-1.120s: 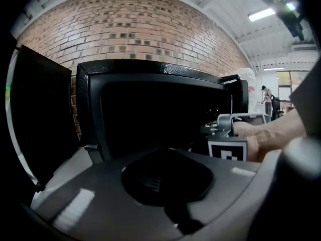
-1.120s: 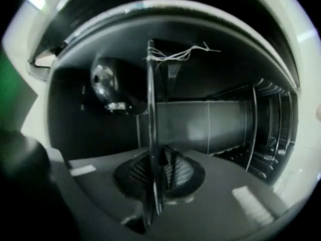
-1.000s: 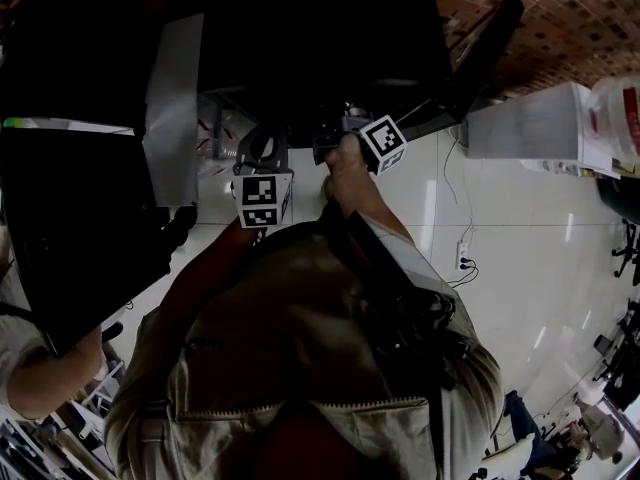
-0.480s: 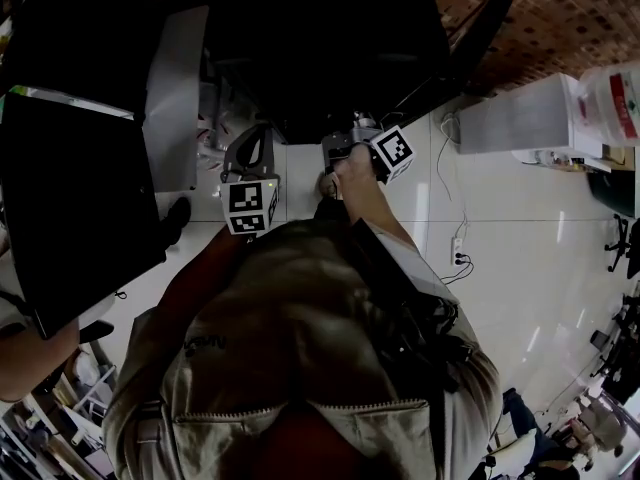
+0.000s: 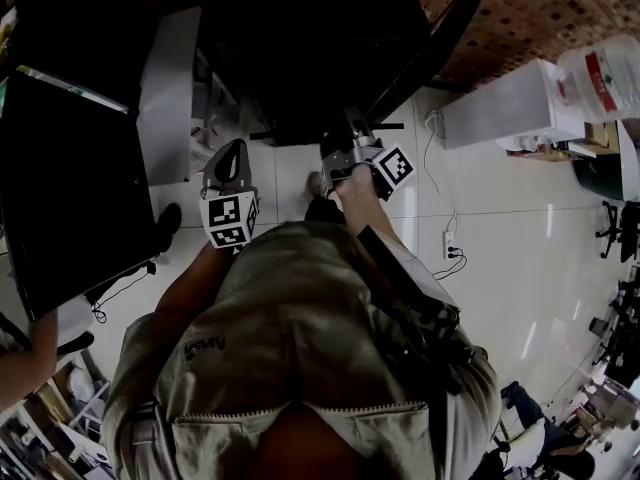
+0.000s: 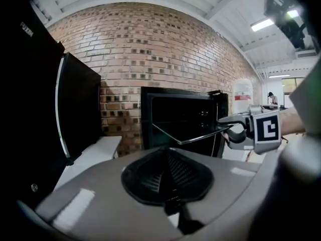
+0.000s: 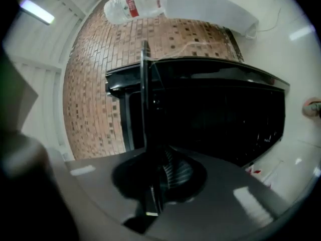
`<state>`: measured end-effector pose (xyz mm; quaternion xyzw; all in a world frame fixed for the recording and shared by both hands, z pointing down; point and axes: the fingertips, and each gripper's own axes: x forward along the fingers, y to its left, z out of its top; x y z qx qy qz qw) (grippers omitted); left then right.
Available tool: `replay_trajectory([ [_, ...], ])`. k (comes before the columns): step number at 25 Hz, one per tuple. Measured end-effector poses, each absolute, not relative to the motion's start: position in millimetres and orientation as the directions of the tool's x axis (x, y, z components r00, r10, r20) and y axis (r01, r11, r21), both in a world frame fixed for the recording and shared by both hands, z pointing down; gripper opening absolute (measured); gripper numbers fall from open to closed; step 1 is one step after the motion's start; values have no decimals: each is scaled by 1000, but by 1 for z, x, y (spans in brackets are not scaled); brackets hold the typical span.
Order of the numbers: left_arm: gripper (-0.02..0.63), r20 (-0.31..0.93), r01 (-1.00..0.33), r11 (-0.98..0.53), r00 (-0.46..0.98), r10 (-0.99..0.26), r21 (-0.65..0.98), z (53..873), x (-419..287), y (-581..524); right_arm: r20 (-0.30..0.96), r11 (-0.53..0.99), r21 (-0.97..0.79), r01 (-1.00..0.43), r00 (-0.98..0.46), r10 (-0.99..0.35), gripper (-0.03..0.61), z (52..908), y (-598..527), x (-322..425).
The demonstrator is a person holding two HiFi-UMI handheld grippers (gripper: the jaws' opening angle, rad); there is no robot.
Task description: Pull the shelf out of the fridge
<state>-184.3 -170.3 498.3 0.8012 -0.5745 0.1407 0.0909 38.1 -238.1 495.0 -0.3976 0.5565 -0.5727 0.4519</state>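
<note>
In the left gripper view the small black fridge (image 6: 180,119) stands open against the brick wall. A clear glass shelf (image 6: 193,134) sticks out of it, held level at its near right corner by my right gripper (image 6: 231,128). The right gripper view shows that shelf (image 7: 145,94) edge-on as a thin dark line running up from my right gripper (image 7: 156,182), which is shut on it. My left gripper (image 6: 168,159) is shut on nothing and hangs to the left, clear of the shelf. From the head view, left gripper (image 5: 232,160) and right gripper (image 5: 345,146) are both in front of the fridge (image 5: 320,48).
A tall black cabinet (image 5: 60,188) with its door open stands at the left, a white bench (image 5: 165,98) beside it. At the right are a white box (image 5: 510,113) and a water bottle (image 5: 610,73). A cable and socket (image 5: 450,250) lie on the floor. Another person's arm (image 5: 25,358) shows lower left.
Both grippers have drawn back from the fridge front, the right one bringing the shelf out with it. The left gripper has moved left and away.
</note>
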Motion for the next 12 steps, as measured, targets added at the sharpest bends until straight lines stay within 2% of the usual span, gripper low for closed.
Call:
replay_trajectory([
  [12,6,305,-944,-324,325,-895,56,507,-188,-114,-95,86,-995,51,-249,-964,15,457,-128,48],
])
